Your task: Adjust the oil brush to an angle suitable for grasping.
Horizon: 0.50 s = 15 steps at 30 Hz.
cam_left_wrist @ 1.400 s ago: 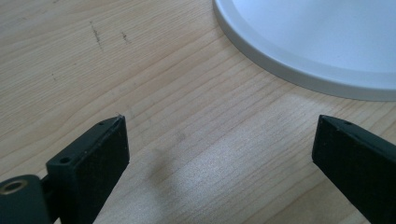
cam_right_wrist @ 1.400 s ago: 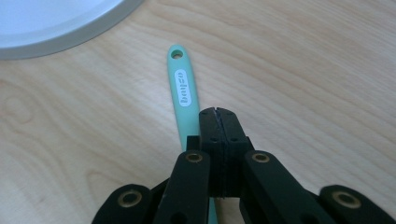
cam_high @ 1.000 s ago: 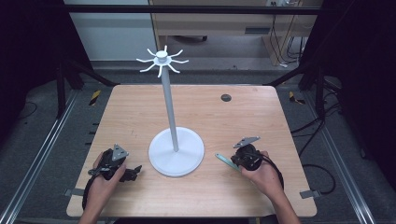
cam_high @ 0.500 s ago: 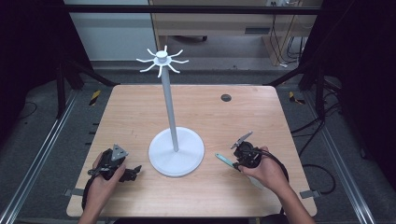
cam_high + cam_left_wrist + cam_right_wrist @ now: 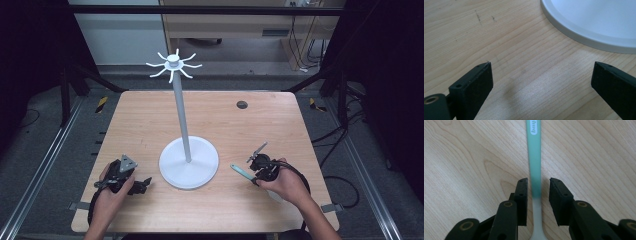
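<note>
Nearest, a green-handled spoon (image 5: pixel 535 162) is seen lying flat on the wooden surface (image 5: pixel 150 120), its handle straddled by the right tool (image 5: pixel 537 185); the jaws have just been opening and now stand narrowly apart, the pads off it, probably a release. Opposite, the left tool (image 5: pixel 541 75) is held wide and empty. Beyond, the white hook stand (image 5: pixel 188 160) rises between them, blocking direct passage across.

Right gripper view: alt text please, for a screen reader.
A green-and-white utensil handle lies on the wooden table, running between the right gripper, whose black jaws have just been opening and stand clear of it on both sides.
</note>
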### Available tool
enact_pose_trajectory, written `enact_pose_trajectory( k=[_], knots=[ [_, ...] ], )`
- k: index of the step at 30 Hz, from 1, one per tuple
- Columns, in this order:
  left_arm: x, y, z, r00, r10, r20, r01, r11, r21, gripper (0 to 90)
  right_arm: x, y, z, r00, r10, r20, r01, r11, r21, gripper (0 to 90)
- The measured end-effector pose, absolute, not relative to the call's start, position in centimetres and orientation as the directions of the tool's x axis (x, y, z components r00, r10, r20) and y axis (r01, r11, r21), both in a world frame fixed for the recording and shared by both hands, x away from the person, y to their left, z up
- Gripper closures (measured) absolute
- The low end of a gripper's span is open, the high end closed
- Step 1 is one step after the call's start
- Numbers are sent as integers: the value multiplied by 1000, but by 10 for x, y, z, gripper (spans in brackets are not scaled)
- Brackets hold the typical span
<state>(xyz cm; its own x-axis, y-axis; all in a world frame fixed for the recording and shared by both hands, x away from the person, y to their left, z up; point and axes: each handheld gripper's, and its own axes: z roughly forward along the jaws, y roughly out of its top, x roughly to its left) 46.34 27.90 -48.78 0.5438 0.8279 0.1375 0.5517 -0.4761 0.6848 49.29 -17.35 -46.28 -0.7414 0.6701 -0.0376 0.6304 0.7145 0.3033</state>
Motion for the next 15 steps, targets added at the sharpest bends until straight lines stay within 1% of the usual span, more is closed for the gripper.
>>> enact_pose_trajectory(
  k=[15],
  knots=[
    [463, 279, -488, 542, 829, 138, 551, -475, 686, 35, 496, -174, -466, -745, 666, -29, 636, 723, 268, 749]
  ],
)
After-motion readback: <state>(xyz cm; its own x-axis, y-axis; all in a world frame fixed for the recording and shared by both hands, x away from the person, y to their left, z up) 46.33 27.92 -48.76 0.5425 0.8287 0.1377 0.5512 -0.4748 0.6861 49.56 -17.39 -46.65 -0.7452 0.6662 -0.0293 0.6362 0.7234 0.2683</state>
